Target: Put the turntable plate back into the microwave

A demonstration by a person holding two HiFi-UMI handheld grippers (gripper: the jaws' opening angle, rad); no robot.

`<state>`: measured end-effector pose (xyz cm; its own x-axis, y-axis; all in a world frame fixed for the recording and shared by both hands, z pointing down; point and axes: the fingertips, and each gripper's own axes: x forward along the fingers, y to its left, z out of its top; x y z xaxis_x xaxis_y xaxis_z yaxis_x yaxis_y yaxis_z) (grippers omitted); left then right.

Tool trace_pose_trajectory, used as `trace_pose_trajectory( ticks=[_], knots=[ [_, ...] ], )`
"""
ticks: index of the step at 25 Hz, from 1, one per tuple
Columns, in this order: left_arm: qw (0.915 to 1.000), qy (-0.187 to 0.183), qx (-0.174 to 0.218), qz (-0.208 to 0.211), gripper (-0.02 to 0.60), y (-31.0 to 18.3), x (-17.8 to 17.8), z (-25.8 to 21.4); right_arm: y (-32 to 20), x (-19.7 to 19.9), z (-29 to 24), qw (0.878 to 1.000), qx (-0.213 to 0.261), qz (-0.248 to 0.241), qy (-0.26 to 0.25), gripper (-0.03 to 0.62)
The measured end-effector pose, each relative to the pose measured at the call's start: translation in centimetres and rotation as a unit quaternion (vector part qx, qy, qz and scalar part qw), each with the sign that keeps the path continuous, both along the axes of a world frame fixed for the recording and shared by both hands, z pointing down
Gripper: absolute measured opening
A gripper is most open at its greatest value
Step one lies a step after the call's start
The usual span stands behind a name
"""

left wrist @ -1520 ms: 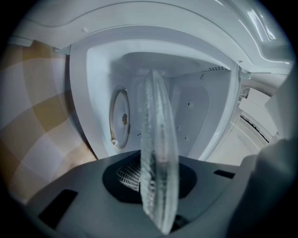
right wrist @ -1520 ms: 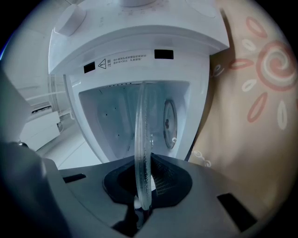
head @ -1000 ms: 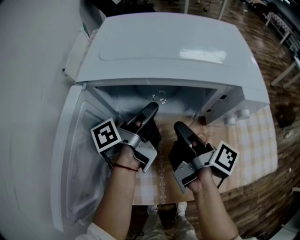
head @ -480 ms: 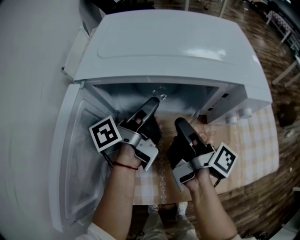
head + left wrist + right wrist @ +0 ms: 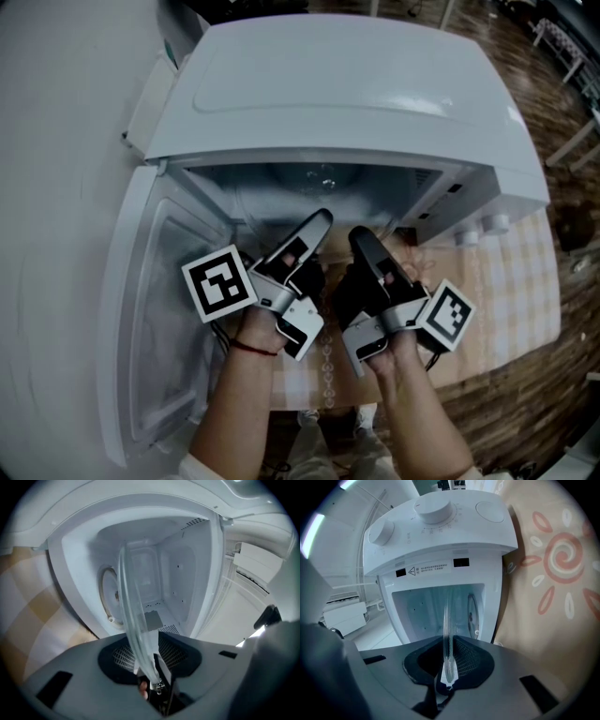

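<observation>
The clear glass turntable plate [image 5: 133, 616] stands on edge in the mouth of the white microwave [image 5: 347, 84], reaching into its cavity. My left gripper [image 5: 145, 648] has just been opening. The plate's rim still runs between its pads [image 5: 174, 651], which stand apart from the glass. My right gripper [image 5: 449, 660] is shut on the plate's [image 5: 447, 620] near rim. In the head view both grippers, left [image 5: 319, 223] and right [image 5: 361, 239], point level into the cavity side by side. The round roller ring [image 5: 110, 595] lies on the cavity floor.
The microwave door [image 5: 155, 309] hangs open at the left, close beside my left hand. Two control knobs [image 5: 433, 510] sit on the front panel to the right of the opening. A checked tablecloth [image 5: 511, 281] covers the table [image 5: 469, 352]; wooden floor lies beyond it.
My left gripper has rolled and drawn slightly back and right, its marker cube now lower in the head view. The right gripper has hardly moved.
</observation>
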<state>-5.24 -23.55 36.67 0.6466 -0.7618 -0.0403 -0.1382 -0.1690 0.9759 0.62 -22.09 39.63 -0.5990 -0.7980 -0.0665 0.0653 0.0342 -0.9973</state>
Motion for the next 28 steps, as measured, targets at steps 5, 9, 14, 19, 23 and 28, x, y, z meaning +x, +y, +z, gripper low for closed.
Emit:
trace_pose_trajectory(
  ticks=[5, 9, 14, 19, 23, 28],
  knots=[
    [0.9981, -0.061, 0.009, 0.001, 0.115, 3.0, -0.1, 1.2, -0.6, -0.1, 0.3, 1.000, -0.003, 0.004, 0.006, 0.052],
    [0.9878, -0.142, 0.064, 0.006, 0.115, 4.1, -0.5, 1.2, -1.3, -0.3, 0.3, 1.000, -0.002, 0.004, 0.012, 0.052],
    [0.9967, -0.081, 0.005, -0.009, 0.114, 3.6, -0.3, 2.1, -1.6, -0.2, 0.6, 1.000, -0.002, 0.007, 0.024, 0.054],
    [0.9990, 0.012, -0.020, -0.037, 0.061, 3.1, -0.3, 2.0, -1.5, -0.3, 0.6, 1.000, -0.007, 0.005, 0.017, 0.057],
    [0.9985, 0.029, -0.016, -0.043, 0.061, 2.7, -0.6, 1.6, -1.5, -0.2, 0.3, 1.000, 0.001, -0.002, 0.023, 0.057],
    [0.9978, 0.046, -0.012, -0.045, 0.060, 1.9, -0.7, 1.5, -2.1, -0.2, 0.3, 1.000, 0.000, -0.001, 0.015, 0.056]
  ],
)
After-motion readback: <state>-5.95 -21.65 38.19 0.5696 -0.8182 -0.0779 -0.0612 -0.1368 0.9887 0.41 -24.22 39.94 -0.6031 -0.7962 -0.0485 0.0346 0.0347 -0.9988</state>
